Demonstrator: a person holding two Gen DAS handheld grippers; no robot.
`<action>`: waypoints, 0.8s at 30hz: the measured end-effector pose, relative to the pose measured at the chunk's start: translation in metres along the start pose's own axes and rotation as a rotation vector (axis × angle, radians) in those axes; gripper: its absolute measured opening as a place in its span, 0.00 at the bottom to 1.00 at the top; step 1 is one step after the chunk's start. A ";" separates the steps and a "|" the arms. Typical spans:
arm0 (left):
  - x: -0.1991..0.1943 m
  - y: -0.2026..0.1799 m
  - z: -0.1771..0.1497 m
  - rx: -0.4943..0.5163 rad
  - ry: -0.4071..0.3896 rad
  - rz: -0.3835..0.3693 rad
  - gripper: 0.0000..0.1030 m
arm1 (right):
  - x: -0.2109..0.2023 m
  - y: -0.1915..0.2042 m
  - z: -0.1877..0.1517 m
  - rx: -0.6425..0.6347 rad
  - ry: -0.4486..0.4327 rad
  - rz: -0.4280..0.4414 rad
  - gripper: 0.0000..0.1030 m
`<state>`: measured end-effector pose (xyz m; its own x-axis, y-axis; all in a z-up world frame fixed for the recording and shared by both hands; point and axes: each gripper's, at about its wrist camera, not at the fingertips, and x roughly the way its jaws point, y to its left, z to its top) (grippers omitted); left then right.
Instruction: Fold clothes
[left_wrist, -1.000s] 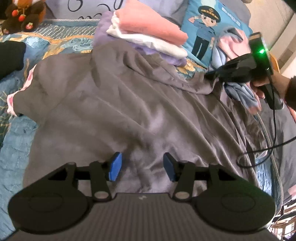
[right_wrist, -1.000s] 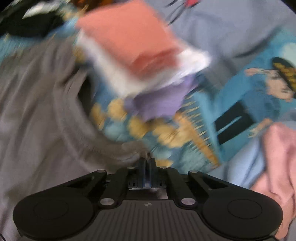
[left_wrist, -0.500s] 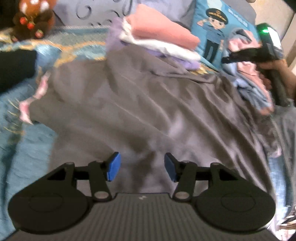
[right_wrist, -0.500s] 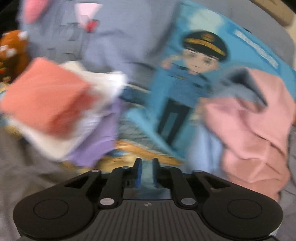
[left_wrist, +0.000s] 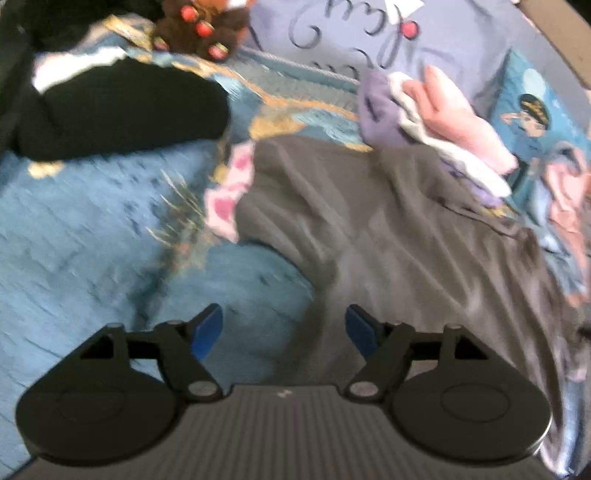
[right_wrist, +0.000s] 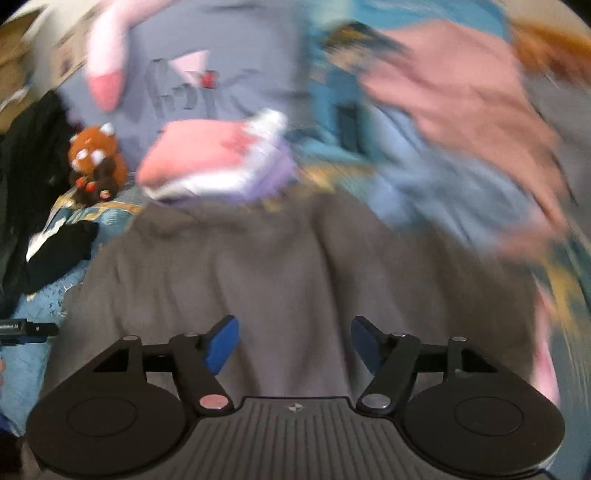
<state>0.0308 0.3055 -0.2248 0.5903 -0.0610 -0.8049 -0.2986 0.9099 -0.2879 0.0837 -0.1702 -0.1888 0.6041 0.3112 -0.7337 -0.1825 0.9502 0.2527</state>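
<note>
A grey garment (left_wrist: 388, 236) lies spread and wrinkled on the blue bedspread (left_wrist: 92, 240); it also fills the middle of the right wrist view (right_wrist: 277, 277). My left gripper (left_wrist: 283, 328) is open and empty, above the garment's left edge where it meets the bedspread. My right gripper (right_wrist: 294, 341) is open and empty, above the grey garment. A stack of folded clothes, pink over white over purple (left_wrist: 443, 122), lies beyond the garment and shows in the right wrist view (right_wrist: 210, 162).
A black garment (left_wrist: 118, 107) lies at far left. A brown plush toy (right_wrist: 96, 162) sits by the grey pillow (left_wrist: 424, 40). A blue cartoon cushion (left_wrist: 535, 110) and a loose pile of pink and blue clothes (right_wrist: 461, 122) lie at the right.
My right gripper has opened and let go of the garment's edge, then swung back over the grey garment. My left gripper has swung left toward the garment's left edge and stays open.
</note>
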 end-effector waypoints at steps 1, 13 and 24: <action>0.000 0.003 -0.002 -0.001 0.015 -0.023 0.80 | -0.008 -0.011 -0.013 0.028 0.019 -0.029 0.66; -0.006 0.004 -0.043 0.050 0.128 -0.052 0.80 | -0.046 -0.051 -0.086 0.176 0.052 -0.037 0.68; -0.013 0.004 -0.061 0.007 0.164 -0.121 0.05 | -0.024 -0.050 -0.091 0.261 0.017 0.106 0.75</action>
<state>-0.0237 0.2855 -0.2471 0.4911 -0.2354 -0.8387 -0.2276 0.8946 -0.3844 0.0072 -0.2235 -0.2410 0.5790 0.4108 -0.7043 -0.0366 0.8760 0.4809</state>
